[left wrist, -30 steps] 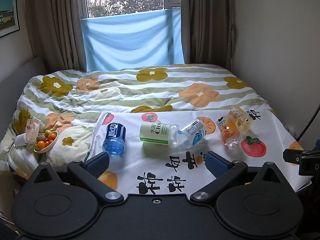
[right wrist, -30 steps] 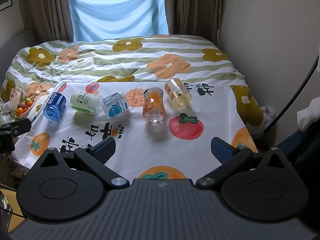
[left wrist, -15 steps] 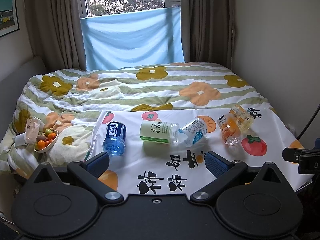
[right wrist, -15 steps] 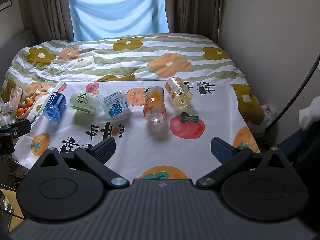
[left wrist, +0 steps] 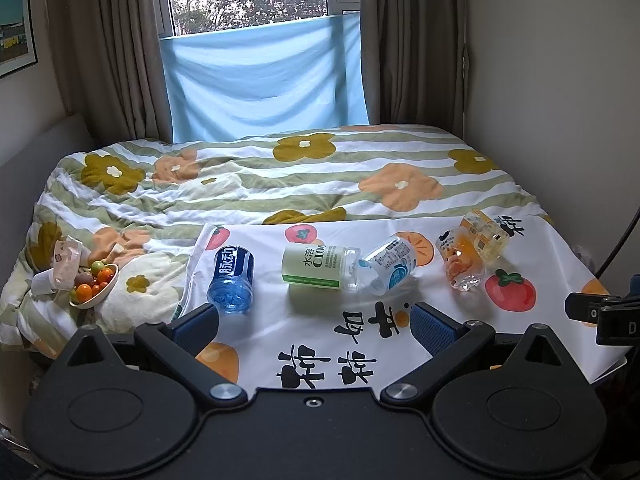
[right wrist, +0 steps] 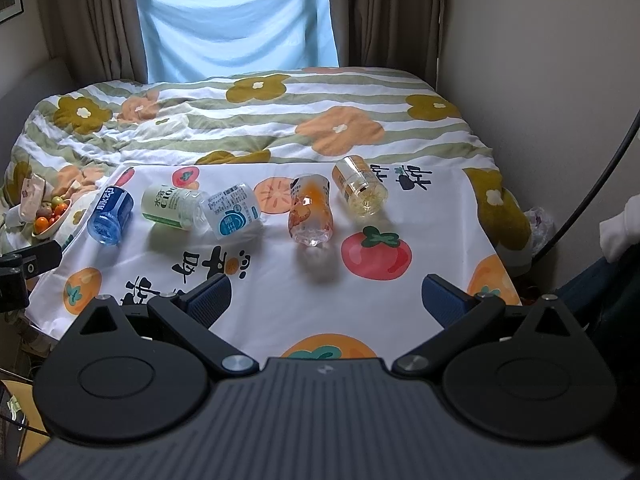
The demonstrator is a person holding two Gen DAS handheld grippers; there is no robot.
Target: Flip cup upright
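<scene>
Your left tool point(left wrist: 314, 318) and right tool point(right wrist: 326, 298) both gape wide and hold nothing, low in each frame, so either can close over a cup. Five cups lie on their sides across mid-frame on the printed cloth point(right wrist: 280, 280); the orange cup point(right wrist: 310, 212) lies nearest your right tool, probably the first target.

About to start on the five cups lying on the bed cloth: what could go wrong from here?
1. The green-labelled clear plastic cup and the blue-and-white labelled clear cup touch, so gripping one may roll the other.
2. The white fruit-print cloth lies on soft bedding; an upright cup may topple.
3. Both the left gripper and the right gripper hang open, well short.
</scene>
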